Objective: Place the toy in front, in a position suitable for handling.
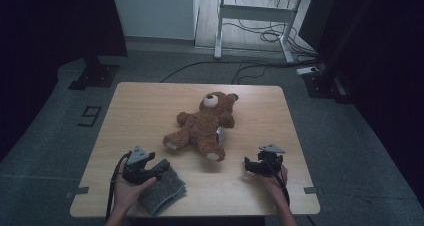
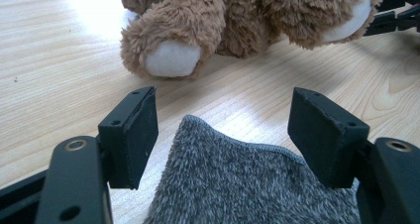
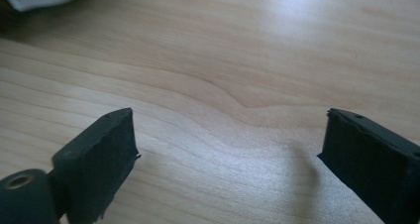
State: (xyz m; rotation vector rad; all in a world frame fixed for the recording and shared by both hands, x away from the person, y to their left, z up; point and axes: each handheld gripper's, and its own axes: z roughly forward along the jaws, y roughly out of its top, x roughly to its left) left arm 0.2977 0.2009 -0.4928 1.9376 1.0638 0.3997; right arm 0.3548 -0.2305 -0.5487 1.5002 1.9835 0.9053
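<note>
A brown plush teddy bear with white paw pads (image 1: 204, 126) lies on its back at the centre of the light wooden table (image 1: 145, 106), head toward the upper right of the high view. In the lower left of that view the left gripper (image 1: 161, 172) is held by a hand (image 1: 127, 191), w/ its tip over a folded grey fleece cloth (image 1: 161, 187) near the table's front edge. In the left gripper view its black fingers (image 2: 132, 135) are released, wide apart, and the cloth edge (image 2: 247, 184) sits between them but not pinched (the bear's leg (image 2: 171, 40) is just beyond, apart from the cloth). The right gripper (image 1: 247, 166) is in the lower right, near the bear's foot. Its fingers (image 3: 101, 164) are also spread, w/ bare table between them.
</note>
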